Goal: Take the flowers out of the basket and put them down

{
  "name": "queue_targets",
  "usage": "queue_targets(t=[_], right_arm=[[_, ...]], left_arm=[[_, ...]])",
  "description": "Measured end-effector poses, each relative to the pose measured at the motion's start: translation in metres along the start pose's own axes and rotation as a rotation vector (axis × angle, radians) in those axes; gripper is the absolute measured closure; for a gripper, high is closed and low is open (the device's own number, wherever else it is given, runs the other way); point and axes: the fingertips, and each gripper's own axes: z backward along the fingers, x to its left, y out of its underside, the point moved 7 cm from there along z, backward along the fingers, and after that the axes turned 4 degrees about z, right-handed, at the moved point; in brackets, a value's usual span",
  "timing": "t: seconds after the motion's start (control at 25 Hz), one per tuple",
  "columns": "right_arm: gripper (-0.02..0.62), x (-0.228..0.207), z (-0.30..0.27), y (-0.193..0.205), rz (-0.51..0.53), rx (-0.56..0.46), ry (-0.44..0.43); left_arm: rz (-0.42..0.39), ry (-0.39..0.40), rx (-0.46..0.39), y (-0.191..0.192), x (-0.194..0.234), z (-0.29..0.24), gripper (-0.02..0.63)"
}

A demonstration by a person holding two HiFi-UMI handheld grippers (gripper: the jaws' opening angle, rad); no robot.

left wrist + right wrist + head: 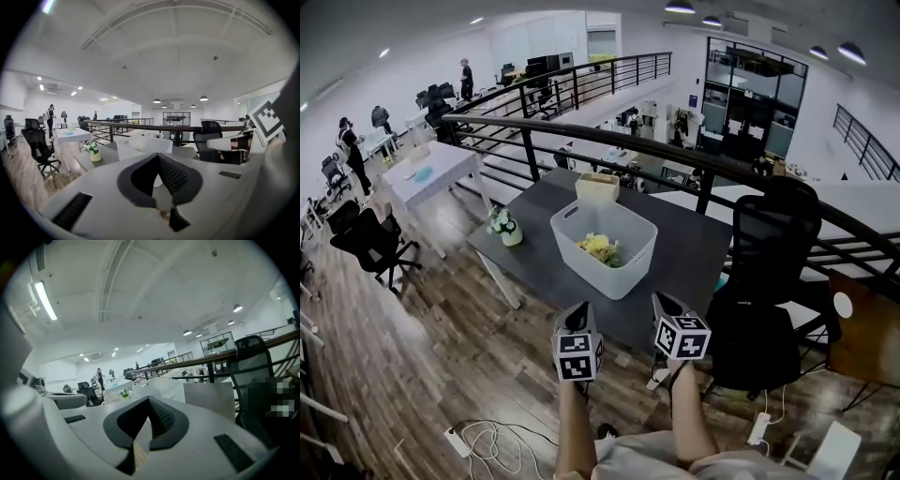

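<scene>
So, only the head view actually shows the yellow flowers (598, 247). They're lying inside the white basket (623, 274), which sits around the middle of the dark grey table (698, 246). In the left gripper view you just get the basket's white wall poking up over the gripper body, with the flowers out of sight. The right gripper view doesn't show them either.

Both grippers hang side by side over the wood floor (431, 347), short of the table's near edge and well apart from the basket. The left gripper (158, 156) has its fingers pressed together at the tips with nothing between them. The right gripper (149, 400) looks the same, pads closed up and empty. You only get that from their own views; the head view mostly shows the marker cubes on top.

Other stuff: a little vase (505, 229) of white flowers stands near the table's left corner, apart from the basket, and both gripper views catch it too. A pale box (597, 187) stands just behind the basket, and a black chair (773, 239) is at the table's right side. Cables (483, 437) lie on the floor to the person's left, head view only.
</scene>
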Motion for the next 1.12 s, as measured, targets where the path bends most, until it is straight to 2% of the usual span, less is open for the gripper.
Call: queue_targets(t=[0.12,0.32,0.68,0.88,1.12], right_arm=[[0.575,0.01,-0.017,-0.008,-0.019,-0.031,0.028],[0.575,0.028,-0.039,-0.013,0.015,-0.009,-0.005],[0.575,0.023,-0.071,-0.016,0.05,0.023,-0.014],[0.575,0.008,-0.098,-0.03,0.05,0.033,-0.02],[0.575,-0.004,-0.136,-0.056,0.069,0.043,-0.082]], left_arm=[[-0.01,-0.002,-0.004,-0.008,0.027,-0.006,0.588],[0.026,-0.012,0.001,-0.008,0.057,-0.014,0.588],[0.056,0.001,0.024,0.0,0.072,-0.047,0.588],[0.048,0.009,0.034,-0.011,0.073,-0.075,0.588],[0.047,-0.009,0.026,-0.038,0.08,-0.111,0.588]])
